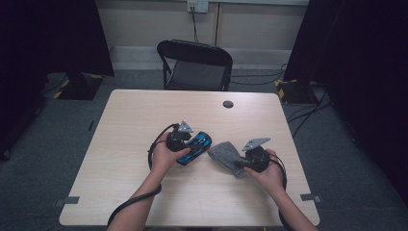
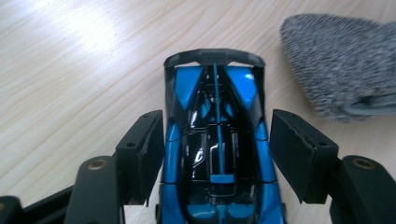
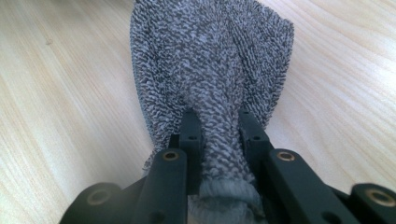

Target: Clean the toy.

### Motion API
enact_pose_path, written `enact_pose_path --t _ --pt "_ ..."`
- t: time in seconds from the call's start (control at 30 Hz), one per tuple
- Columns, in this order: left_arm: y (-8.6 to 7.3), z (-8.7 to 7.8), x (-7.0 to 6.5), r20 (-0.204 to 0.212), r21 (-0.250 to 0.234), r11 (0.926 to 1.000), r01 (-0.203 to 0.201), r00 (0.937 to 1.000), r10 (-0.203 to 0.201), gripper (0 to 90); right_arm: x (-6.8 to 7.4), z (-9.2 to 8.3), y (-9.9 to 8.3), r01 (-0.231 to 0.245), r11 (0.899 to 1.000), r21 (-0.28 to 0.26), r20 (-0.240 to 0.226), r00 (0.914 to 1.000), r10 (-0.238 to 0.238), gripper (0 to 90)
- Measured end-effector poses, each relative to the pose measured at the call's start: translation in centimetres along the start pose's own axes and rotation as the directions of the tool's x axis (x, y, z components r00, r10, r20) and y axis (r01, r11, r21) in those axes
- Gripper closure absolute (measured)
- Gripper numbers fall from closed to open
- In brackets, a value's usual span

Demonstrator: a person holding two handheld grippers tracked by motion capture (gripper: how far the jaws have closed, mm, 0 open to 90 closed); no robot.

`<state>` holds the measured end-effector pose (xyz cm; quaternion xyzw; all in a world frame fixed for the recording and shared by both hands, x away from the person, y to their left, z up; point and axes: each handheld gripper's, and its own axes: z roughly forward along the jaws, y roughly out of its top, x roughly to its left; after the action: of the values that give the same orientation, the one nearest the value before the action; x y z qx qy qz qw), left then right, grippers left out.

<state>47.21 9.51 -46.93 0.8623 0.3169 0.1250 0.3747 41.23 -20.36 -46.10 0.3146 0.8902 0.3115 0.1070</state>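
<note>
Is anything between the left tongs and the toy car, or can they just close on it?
Nothing visible is in the way. The car already sits between the left tongs, one pad at each flank with a small gap on the far side. The cloth, pinched in the right tongs, lies off to the side, clear of both.

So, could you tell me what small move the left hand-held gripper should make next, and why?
Probably close the left hand-held gripper the rest of the way onto the blue toy car. The car already sits between its jaws, but a gap remains on at least one side, so it is not yet gripped. The right hand-held gripper already pinches the grey cloth, seemingly ready to wipe.
</note>
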Motion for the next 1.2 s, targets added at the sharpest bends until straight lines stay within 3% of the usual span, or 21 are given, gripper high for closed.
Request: enact_pose_path --t 0.27,0.47,0.6,0.8,0.93,1.03,1.2 --pt "-0.5 0.7 -0.2 0.010 0.016 0.9998 -0.006 0.9999 0.006 39.6 0.3 -0.4 0.1 0.023 1.000 -0.007 -0.002 0.9997 -0.023 75.6" --pt "-0.6 0.7 -0.3 0.004 0.011 0.9999 -0.007 1.0000 0.007 39.7 1.3 -0.7 0.3 0.084 0.996 -0.013 -0.042 0.9955 -0.085 75.3" --pt "-0.7 0.6 -0.2 0.005 0.005 1.0000 -0.003 1.0000 0.003 40.5 2.4 -0.8 0.7 0.126 0.992 -0.030 -0.098 0.9869 -0.128 75.3" --pt "-0.7 0.6 -0.3 -0.001 0.004 1.0000 -0.004 1.0000 0.004 41.0 4.7 0.6 1.6 0.225 0.973 -0.042 -0.181 0.9565 -0.229 74.9" --pt "-0.7 0.6 -0.4 -0.004 0.001 1.0000 -0.008 1.0000 0.008 41.2 5.7 2.0 2.2 0.244 0.969 -0.050 -0.217 0.9440 -0.249 74.5" --pt "-0.8 0.6 -0.4 -0.001 -0.008 1.0000 -0.005 1.0000 0.005 41.2 6.2 2.9 2.4 0.262 0.964 -0.043 -0.214 0.9404 -0.265 73.0" --pt "-0.9 0.6 -0.4 -0.003 -0.008 1.0000 -0.005 1.0000 0.005 41.2 6.3 3.5 2.4 0.249 0.967 -0.048 -0.211 0.9441 -0.254 72.7"
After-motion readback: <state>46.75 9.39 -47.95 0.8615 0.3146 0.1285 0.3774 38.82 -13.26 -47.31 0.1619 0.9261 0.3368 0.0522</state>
